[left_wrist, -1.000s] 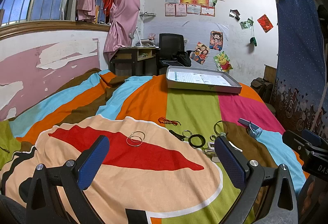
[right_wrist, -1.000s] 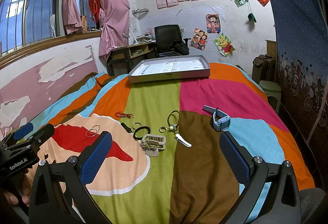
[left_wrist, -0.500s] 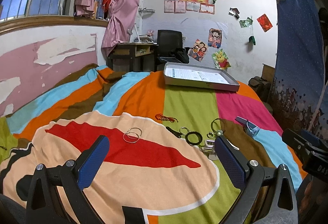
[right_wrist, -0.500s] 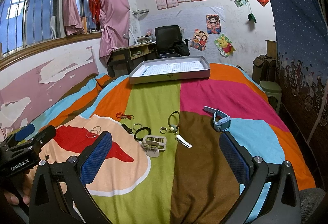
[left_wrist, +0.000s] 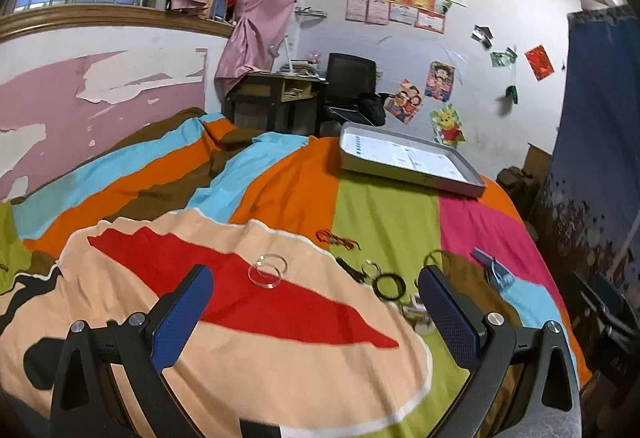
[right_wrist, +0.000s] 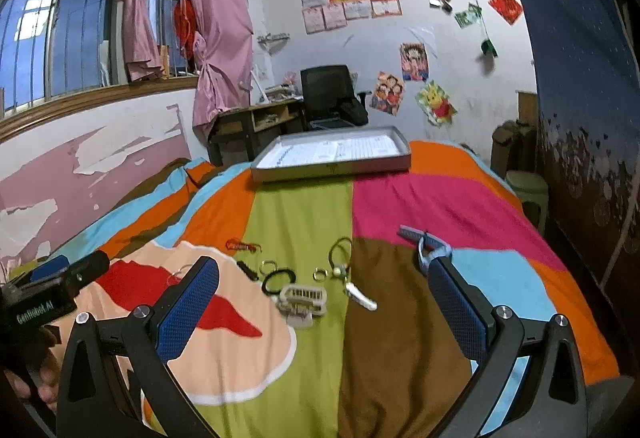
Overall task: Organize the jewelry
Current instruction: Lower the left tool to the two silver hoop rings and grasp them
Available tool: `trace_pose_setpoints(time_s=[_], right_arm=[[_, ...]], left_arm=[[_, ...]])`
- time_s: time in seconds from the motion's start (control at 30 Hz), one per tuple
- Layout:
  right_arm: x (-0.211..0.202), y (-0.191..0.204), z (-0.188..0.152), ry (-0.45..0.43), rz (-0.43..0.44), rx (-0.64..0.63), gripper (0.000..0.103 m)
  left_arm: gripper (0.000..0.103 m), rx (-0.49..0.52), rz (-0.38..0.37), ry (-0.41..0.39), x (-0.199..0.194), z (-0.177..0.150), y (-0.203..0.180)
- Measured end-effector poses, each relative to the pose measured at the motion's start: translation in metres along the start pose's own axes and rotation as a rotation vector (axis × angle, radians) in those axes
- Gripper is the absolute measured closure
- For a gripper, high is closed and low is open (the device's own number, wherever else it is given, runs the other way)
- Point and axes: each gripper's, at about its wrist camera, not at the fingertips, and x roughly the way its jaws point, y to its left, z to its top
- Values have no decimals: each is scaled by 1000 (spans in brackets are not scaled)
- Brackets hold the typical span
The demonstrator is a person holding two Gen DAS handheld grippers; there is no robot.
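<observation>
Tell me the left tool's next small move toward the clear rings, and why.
Probably ease the left tool forward and down over the clear rings. Its jaws stand wide open and empty, the rings lie just ahead between them on the bedspread, and nothing sits in the grey tray yet.

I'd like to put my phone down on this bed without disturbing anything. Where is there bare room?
The pink patch between the grey tray and the blue watch is bare. So is the brown patch nearer the right gripper. It is crowded around the hair clip, black ring and red cord.
</observation>
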Motion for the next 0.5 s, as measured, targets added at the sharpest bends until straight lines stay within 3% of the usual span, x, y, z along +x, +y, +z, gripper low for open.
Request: trace_pose_setpoints(time_s=[0.2,0.5], right_arm=[[24,23,16,-20,-10,-41,1],[75,38,17,11,8,-30,1]], left_arm=[[0,55,51,10,30,21,7],[0,-2,84,52,86,35,38]])
